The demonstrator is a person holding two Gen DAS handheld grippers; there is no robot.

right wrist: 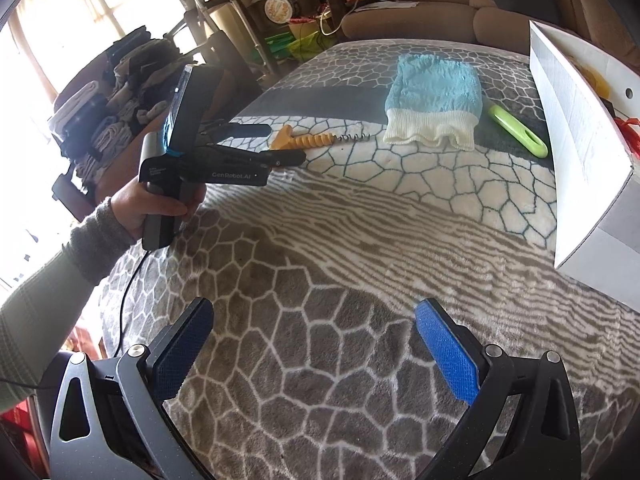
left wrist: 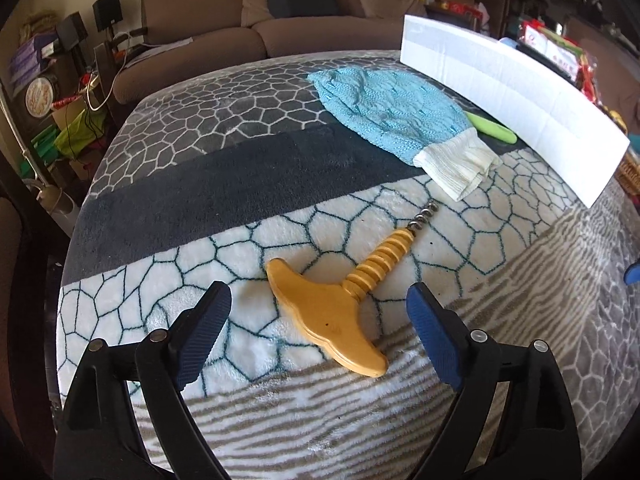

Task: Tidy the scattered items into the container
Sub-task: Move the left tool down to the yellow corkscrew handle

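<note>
The left gripper (left wrist: 318, 312) is hovering with jaws released around the yellow plastic T-handled corkscrew (left wrist: 332, 312) lying on the patterned fleece blanket (left wrist: 240, 248) — not pressing it. The right gripper (right wrist: 314, 348) is waiting, jaws released and holding nothing, near the white cardboard box (right wrist: 576, 128).

Blanket-covered bench (left wrist: 224, 200), patterned grey and white.
Lying on it: yellow corkscrew (left wrist: 336, 304), blue mitt (left wrist: 384, 112), green tool (left wrist: 492, 128), white box (left wrist: 516, 100).

Home living room, brown sofa (left wrist: 248, 28), cluttered shelves (left wrist: 44, 64), patterned blanket (left wrist: 280, 420)
</note>
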